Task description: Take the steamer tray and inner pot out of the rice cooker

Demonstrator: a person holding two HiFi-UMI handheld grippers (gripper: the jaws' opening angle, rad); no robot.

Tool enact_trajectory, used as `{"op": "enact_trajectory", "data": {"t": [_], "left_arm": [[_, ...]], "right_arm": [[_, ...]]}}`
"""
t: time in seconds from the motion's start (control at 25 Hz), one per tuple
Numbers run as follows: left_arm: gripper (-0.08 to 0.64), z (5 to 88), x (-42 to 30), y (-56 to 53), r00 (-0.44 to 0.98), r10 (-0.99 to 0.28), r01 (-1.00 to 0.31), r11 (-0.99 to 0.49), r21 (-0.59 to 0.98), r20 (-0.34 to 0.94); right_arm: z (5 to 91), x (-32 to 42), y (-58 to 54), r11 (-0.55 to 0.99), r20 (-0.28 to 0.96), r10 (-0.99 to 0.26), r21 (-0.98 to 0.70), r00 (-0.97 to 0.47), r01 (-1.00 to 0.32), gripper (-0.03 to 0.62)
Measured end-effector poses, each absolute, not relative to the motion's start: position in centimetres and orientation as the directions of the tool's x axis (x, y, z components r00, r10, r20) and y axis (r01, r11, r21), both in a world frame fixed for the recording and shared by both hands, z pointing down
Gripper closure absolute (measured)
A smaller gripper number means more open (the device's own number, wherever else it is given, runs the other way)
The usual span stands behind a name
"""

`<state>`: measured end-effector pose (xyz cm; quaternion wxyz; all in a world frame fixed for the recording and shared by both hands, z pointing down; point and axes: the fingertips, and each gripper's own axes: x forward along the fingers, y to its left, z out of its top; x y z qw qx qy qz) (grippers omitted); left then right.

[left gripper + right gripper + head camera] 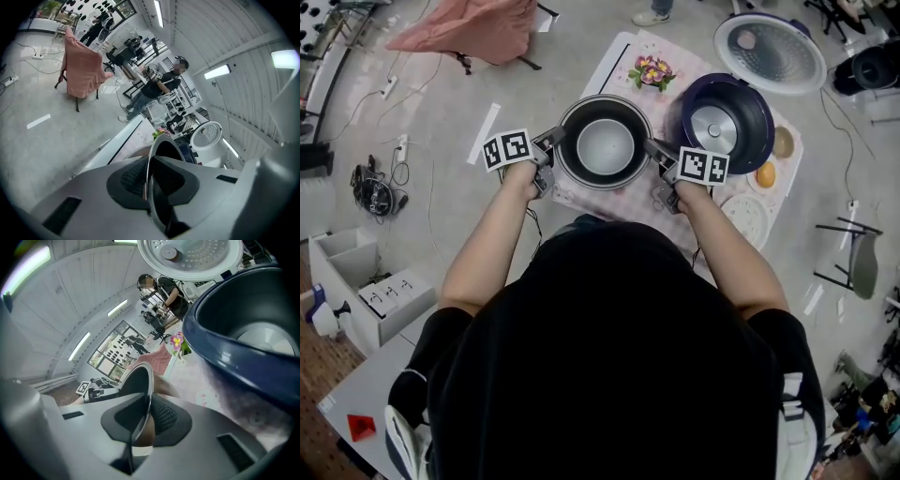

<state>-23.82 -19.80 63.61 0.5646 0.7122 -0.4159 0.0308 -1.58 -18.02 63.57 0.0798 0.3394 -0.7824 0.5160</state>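
The inner pot (605, 147) is just left of the open rice cooker (728, 127). The jaws of the left gripper (554, 142) and the right gripper (657, 150) are nearly closed and pinch its rim on opposite sides.

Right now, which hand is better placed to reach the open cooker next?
The right gripper: it clamps the inner pot on the rim beside the rice cooker; the left gripper holds the far side.
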Motion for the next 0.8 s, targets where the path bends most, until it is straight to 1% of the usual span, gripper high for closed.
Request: {"op": "enact_trajectory", "data": {"t": [0.44, 0.8], "left_arm": [[0.503, 68.5, -23.1, -17.8, 0.657, -0.490, -0.643, 0.032, 0.765, 0.573], [0.505, 68.6, -22.6, -18.0, 0.662, -0.494, -0.656, -0.017, 0.755, 0.564]], "right_arm": [[67.7, -1.0, -15.9, 0.190, 0.538, -0.413, -0.738, -0.735, -0.647, 0.546], [68.8, -0.5, -15.8, 0.170, 0.540, -0.420, -0.742, -0.729, -0.648, 0.546]]}}
